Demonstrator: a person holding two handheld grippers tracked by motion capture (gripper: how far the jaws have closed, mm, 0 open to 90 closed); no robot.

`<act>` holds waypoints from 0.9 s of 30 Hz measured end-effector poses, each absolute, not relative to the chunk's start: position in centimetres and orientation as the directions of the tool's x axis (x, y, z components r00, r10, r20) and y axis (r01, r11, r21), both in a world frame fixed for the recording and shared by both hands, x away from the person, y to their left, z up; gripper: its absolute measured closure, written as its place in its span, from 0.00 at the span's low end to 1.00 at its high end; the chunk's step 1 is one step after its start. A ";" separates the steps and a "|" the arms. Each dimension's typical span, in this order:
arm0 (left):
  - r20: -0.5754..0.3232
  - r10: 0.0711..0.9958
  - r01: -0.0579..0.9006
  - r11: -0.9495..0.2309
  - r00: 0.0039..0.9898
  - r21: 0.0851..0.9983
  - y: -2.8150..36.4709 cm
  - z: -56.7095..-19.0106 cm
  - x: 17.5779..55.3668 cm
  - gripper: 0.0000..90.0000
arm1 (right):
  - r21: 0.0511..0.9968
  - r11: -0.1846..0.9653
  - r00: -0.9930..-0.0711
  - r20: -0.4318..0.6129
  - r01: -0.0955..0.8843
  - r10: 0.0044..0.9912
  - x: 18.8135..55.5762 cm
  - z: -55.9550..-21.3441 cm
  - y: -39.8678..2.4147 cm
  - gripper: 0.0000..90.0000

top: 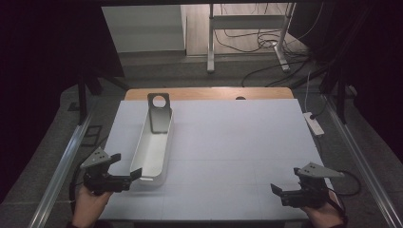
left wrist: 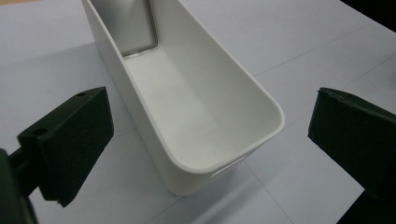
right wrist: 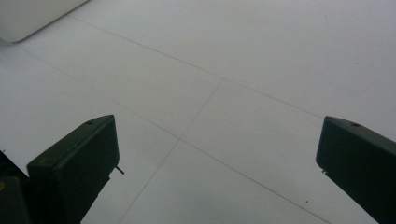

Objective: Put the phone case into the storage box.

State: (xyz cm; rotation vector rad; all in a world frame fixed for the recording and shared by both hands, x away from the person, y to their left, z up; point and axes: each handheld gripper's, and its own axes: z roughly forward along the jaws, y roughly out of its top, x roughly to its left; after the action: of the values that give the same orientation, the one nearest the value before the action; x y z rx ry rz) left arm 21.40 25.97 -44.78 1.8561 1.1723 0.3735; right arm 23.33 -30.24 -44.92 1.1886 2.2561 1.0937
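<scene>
My left hand-held gripper [top: 124,167] is spread wide at the near left corner of the tabletop [top: 237,142], its jaws either side of the near end of the long white bin [left wrist: 187,116] without touching it. A dark metal plate [top: 159,111] leans inside the bin's far end, its lower part hidden. My right hand-held gripper [right wrist: 217,163] hangs wide open over the near right corner.

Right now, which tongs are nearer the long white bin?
The left tongs. They sit open at the near end of the long white bin, straddling that end without gripping it. The right tongs are open, far off across the table's near right corner.
</scene>
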 end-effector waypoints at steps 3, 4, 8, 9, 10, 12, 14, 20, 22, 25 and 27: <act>-0.190 0.842 0.574 -0.163 0.505 0.802 26.1 -44.9 21.0 0.01 | 0.774 0.344 -0.578 0.035 0.531 0.815 23.3 -44.9 -30.2 0.00; -0.189 0.843 0.574 -0.164 0.504 0.802 26.2 -45.0 20.9 0.01 | 0.774 0.344 -0.579 0.035 0.531 0.815 23.3 -44.9 -30.2 0.00; -0.186 0.846 0.573 -0.161 0.499 0.804 26.4 -45.1 20.5 0.01 | 0.774 0.346 -0.579 0.034 0.531 0.814 23.3 -44.9 -30.2 0.00; -0.187 0.847 0.573 -0.159 0.497 0.804 26.4 -45.1 20.4 0.01 | 0.774 0.346 -0.579 0.034 0.531 0.814 23.3 -44.9 -30.2 0.00; -0.186 0.847 0.573 -0.159 0.497 0.804 26.5 -45.1 20.3 0.01 | 0.774 0.346 -0.579 0.033 0.531 0.814 23.3 -44.9 -30.2 0.00; -0.188 0.849 0.573 -0.155 0.494 0.805 26.6 -45.2 20.0 0.01 | 0.774 0.346 -0.579 0.033 0.531 0.814 23.3 -44.9 -30.2 0.00; -0.187 0.850 0.572 -0.154 0.492 0.806 26.8 -45.2 19.7 0.01 | 0.773 0.346 -0.579 0.033 0.531 0.815 23.3 -44.9 -30.2 0.00; -0.188 0.855 0.575 -0.148 0.483 0.805 27.2 -45.4 19.1 0.01 | 0.773 0.347 -0.579 0.032 0.531 0.814 23.3 -44.9 -30.2 0.00; -0.188 0.859 0.576 -0.143 0.476 0.805 27.4 -45.5 18.8 0.01 | 0.773 0.347 -0.579 0.033 0.532 0.815 23.3 -44.9 -30.2 0.00; -0.187 0.861 0.578 -0.142 0.472 0.804 27.6 -45.6 18.5 0.01 | 0.773 0.347 -0.578 0.033 0.532 0.815 23.3 -44.9 -30.2 0.00; -0.187 0.864 0.580 -0.140 0.467 0.803 27.7 -45.6 18.4 0.01 | 0.773 0.348 -0.579 0.031 0.531 0.815 23.3 -44.9 -30.2 0.00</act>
State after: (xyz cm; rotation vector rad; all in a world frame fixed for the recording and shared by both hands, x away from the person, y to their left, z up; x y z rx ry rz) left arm 18.36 27.73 -45.62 1.8338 1.2191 0.4057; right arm 23.33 -30.21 -44.94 1.1863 2.2566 1.0895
